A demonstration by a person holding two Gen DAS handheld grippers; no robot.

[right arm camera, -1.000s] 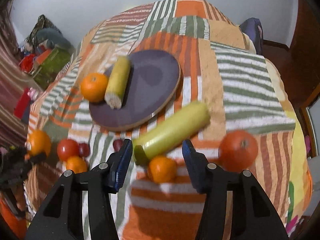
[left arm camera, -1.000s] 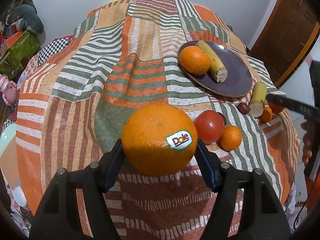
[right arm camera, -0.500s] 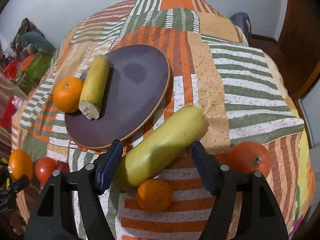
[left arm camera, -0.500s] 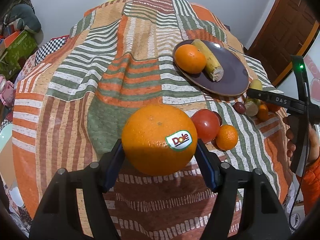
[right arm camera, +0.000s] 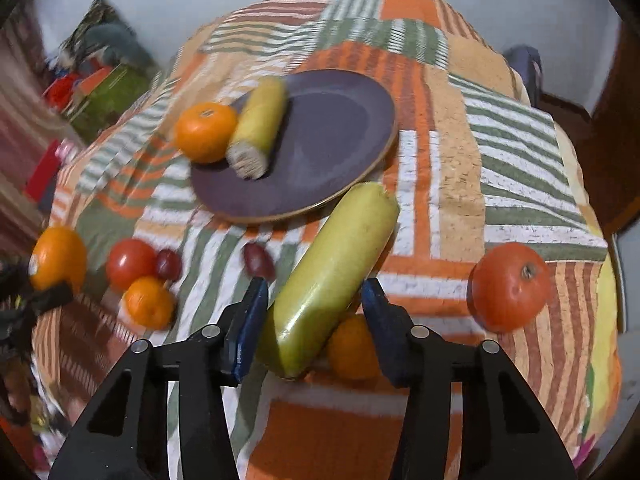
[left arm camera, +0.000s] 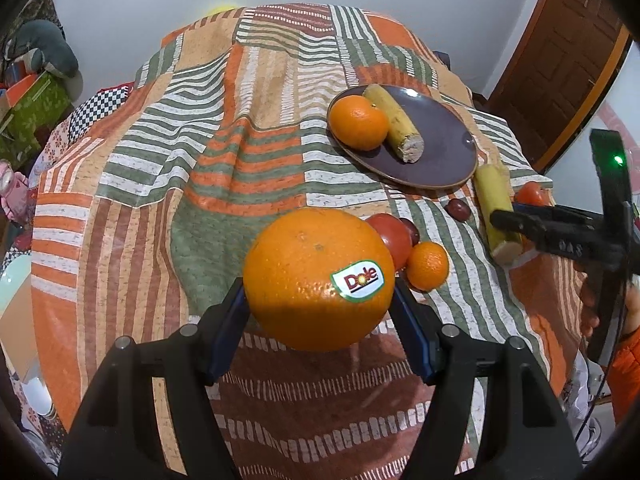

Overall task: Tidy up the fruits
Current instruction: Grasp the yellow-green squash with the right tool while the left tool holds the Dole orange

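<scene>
My left gripper (left arm camera: 320,304) is shut on a large orange (left arm camera: 318,278) with a Dole sticker, held above the patchwork cloth. A dark purple plate (left arm camera: 440,152) at the right holds a small orange (left arm camera: 359,122) and a cut yellow banana piece (left arm camera: 394,122). In the right wrist view my right gripper (right arm camera: 314,316) straddles a second yellow banana piece (right arm camera: 332,276) lying just off the plate (right arm camera: 332,136); its pads stand close to the banana's sides and contact is unclear. The right gripper also shows at the right edge of the left wrist view (left arm camera: 560,232).
Loose on the cloth: a tomato (right arm camera: 130,263), two dark grapes (right arm camera: 259,260), a small orange (right arm camera: 148,307), another small orange (right arm camera: 352,350) under the banana, and a big tomato (right arm camera: 510,286) at the right. The table edge drops off close in front.
The right gripper has moved in over the loose banana piece and its fingers have narrowed around it. The left gripper still holds the large orange, shifted slightly.
</scene>
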